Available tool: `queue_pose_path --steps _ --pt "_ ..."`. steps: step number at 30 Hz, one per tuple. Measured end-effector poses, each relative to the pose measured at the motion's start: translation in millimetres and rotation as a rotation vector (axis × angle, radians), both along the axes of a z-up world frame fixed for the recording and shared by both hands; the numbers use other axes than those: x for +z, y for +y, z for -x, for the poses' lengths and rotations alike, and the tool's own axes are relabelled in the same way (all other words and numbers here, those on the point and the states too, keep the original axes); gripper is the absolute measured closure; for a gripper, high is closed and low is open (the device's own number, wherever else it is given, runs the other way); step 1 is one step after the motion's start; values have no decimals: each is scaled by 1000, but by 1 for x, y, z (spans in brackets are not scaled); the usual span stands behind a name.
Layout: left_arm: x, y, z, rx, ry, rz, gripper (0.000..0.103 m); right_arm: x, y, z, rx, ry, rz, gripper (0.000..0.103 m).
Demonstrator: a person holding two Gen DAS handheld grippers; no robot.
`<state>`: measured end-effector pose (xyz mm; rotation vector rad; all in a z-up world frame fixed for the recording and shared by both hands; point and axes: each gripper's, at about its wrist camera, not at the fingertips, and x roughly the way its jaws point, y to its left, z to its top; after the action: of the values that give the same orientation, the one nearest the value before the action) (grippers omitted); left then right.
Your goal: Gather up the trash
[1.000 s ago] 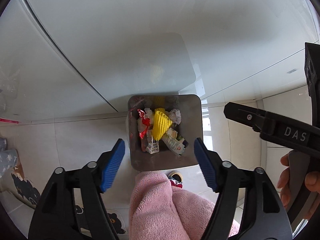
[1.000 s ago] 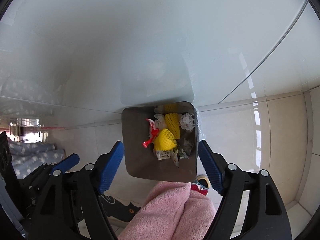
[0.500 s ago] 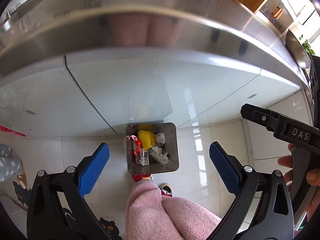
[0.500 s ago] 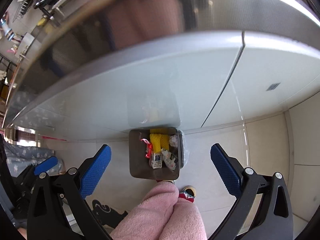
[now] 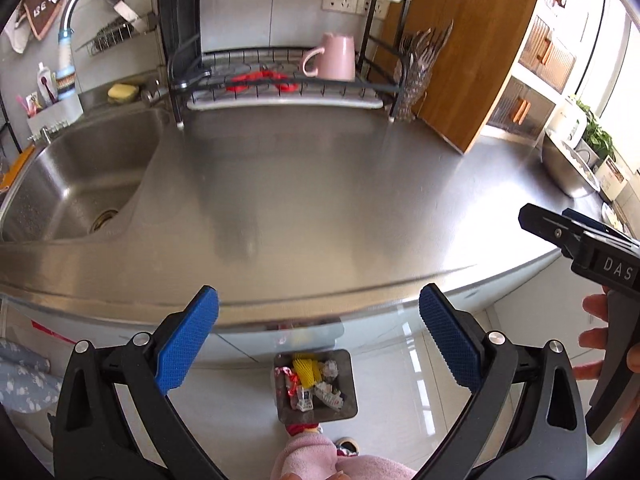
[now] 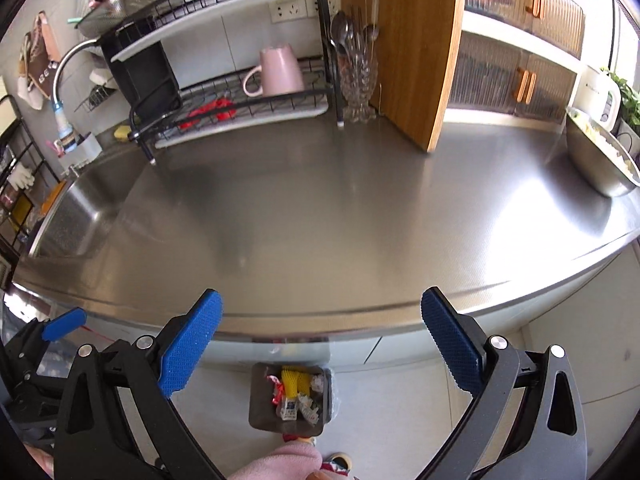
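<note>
A dark square trash bin (image 5: 347, 380) stands on the tiled floor below the steel counter's front edge. It holds several scraps: yellow foam netting (image 5: 306, 372), red wrappers and crumpled paper. It also shows in the right wrist view (image 6: 262, 396). My left gripper (image 5: 319, 342) is open and empty, high above the bin at counter level. My right gripper (image 6: 320, 342) is open and empty too, beside it; its body shows at the right edge of the left wrist view (image 5: 600, 256).
A steel counter (image 5: 320, 200) spreads ahead with a sink (image 5: 76, 184) at left. A dish rack (image 5: 280, 80) with a pink mug (image 5: 334, 58) stands at the back. A wooden panel (image 6: 412, 48) and a steel bowl (image 6: 600, 160) stand at right.
Both grippers rose from close above the bin to counter height and tilted up. The counter top, sink and rack came into view. The bin now looks small and far below.
</note>
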<state>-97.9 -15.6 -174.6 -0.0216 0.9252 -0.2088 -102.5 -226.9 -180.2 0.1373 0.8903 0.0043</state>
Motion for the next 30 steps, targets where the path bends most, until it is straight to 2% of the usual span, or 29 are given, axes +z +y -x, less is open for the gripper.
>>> queue_pose_path --steps 7,13,18,30 --pt "66 -4 -20 30 -157 18 8 55 0 -13 -8 -135 51 3" --pt "103 -11 -35 27 -251 12 8 90 -6 -19 -17 -230 32 3" --pt "120 -13 -47 37 -293 -12 8 112 -7 -27 -31 -284 46 3" --pt "147 -2 -58 54 -355 -23 8 138 1 -37 -63 -312 82 3"
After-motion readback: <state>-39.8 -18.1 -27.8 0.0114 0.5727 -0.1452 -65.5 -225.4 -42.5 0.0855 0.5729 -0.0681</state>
